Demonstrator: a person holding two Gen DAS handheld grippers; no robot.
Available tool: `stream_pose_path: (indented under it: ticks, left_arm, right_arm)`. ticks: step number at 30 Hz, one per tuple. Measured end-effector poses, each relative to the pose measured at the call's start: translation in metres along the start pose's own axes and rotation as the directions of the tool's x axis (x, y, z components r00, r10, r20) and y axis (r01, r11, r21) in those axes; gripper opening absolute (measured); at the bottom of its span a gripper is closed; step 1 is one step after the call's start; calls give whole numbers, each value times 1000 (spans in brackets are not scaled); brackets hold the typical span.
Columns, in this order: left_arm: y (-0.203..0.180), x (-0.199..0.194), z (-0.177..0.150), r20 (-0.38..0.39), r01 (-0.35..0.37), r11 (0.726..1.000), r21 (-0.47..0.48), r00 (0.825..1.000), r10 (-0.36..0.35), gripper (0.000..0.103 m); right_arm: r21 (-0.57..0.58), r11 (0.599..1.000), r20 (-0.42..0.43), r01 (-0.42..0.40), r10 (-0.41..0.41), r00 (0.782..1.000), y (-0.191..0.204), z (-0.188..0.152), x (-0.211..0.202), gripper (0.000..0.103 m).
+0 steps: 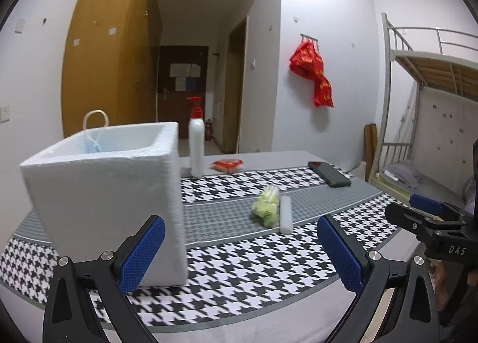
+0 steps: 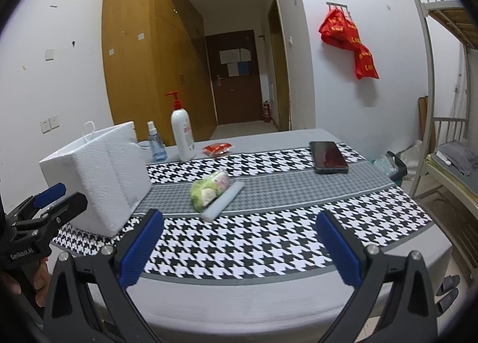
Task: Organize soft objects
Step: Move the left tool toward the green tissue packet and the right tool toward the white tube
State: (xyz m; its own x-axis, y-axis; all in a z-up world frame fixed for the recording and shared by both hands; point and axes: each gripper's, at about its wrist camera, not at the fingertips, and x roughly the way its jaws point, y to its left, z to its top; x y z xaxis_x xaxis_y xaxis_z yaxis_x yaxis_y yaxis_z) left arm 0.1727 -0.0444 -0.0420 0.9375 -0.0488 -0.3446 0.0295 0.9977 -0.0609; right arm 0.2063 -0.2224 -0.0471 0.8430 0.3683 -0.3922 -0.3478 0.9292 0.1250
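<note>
A white foam box (image 1: 107,193) (image 2: 98,175) stands on the left of the houndstooth cloth, with something blue and a white loop handle inside. A green soft bundle in clear wrap (image 1: 266,205) (image 2: 209,189) lies mid-table, touching a white foam stick (image 1: 286,214) (image 2: 222,201). A small red packet (image 1: 228,164) (image 2: 217,148) lies farther back. My left gripper (image 1: 239,250) is open, its left finger in front of the box. My right gripper (image 2: 239,248) is open over the near table edge, short of the bundle, holding nothing.
A white pump bottle (image 1: 196,145) (image 2: 182,133) and a small blue spray bottle (image 2: 155,144) stand behind the box. A dark phone (image 1: 330,174) (image 2: 328,157) lies at the back right. A bunk bed (image 2: 445,121) stands to the right of the table.
</note>
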Motion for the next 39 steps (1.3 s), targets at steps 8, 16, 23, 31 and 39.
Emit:
stream_pose_path:
  ticks: [8,16,23,31,39]
  left_arm:
    - [-16,24,3,-33,15,999,31,999,-14,102]
    - [-27,45,7,-59,20,998,52,998,-17,102]
    - [-29,64,17,-76,22,998,54,997,-18,102]
    - [-33,87,22,-102,33,997,69,994,-26,102]
    - [-42,112,29,-153,72,993,94,987,-57,99]
  right_arm:
    - [11,1000,-30,-1,1,1000,-16,-2,15,103]
    - [11,1000,-58,-8,9,998,-26,-2,32,103]
    - [1,1000,-91,-18,18,996,-30,0,48,103]
    - [-12,999,-125,-41,39,991,-26,3,64,103]
    - [7,999,-142,-41,42,989,-32,1,72,103]
